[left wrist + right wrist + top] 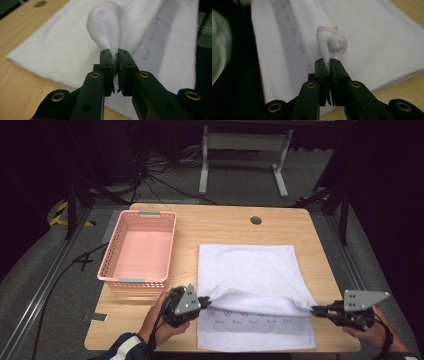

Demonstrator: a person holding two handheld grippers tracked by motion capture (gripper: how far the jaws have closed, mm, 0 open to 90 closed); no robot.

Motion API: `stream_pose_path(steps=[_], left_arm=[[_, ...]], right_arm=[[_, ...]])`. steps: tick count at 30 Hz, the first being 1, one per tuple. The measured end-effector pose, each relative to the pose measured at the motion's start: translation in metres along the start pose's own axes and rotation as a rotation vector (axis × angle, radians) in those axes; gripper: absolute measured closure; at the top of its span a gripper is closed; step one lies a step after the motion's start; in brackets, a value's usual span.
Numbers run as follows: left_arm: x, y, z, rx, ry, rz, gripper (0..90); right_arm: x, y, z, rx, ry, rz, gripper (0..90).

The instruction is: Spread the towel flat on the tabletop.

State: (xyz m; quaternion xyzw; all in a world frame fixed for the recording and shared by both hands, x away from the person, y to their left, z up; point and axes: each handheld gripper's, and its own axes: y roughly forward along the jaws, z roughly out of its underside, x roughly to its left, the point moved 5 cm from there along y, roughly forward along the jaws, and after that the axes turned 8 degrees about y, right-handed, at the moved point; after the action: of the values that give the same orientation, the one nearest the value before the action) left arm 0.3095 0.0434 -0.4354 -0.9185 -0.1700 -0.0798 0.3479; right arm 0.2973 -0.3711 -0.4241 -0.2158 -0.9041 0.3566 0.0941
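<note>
From above, the towel (247, 270) lies flat on the desk (220, 222), its near edge lifted between left tongs (204, 300) and right tongs (315, 309); open towel lies beyond (basket (138, 248) sits left). Left tongs (114, 58) pinch a corner shut. Right tongs (329, 65) clamp the other.

A light wooden table (225, 222) carries a pink basket (137, 249) on its left half and a white towel (250, 265) spread over its right half, just beside the basket but apart from it. A dark round hole (256, 220) sits in the tabletop near the far edge.
</note>
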Motion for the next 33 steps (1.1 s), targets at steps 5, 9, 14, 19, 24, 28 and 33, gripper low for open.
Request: stream_pose_path(steps=[5,9,14,19,24,28,33], left_arm=[[-0.024,0.016,0.024,0.114,0.054,0.066,84.1],[-0.026,0.033,0.040,0.184,0.031,0.073,85.5],[-0.008,0.048,0.040,0.200,0.006,0.069,86.2],[0.018,0.061,0.039,0.223,0.000,-0.010,86.7],[0.047,0.062,0.047,0.234,-0.085,-0.064,87.2],[0.046,0.055,0.041,0.163,-0.129,-0.015,81.4],[0.056,0.058,0.020,0.135,-0.106,-0.070,63.1]], right_arm=[[0.011,0.012,0.027,0.118,0.015,-0.031,84.3],[0.013,0.037,0.046,0.202,0.023,0.016,85.0],[-0.006,0.048,0.036,0.176,0.060,0.061,85.4],[-0.033,0.067,0.017,0.176,0.059,0.169,85.5],[-0.051,0.075,0.010,0.142,0.103,0.214,84.5],[-0.039,0.062,0.018,0.113,0.127,0.162,76.8],[-0.025,0.045,0.012,0.054,0.142,0.138,70.5]])
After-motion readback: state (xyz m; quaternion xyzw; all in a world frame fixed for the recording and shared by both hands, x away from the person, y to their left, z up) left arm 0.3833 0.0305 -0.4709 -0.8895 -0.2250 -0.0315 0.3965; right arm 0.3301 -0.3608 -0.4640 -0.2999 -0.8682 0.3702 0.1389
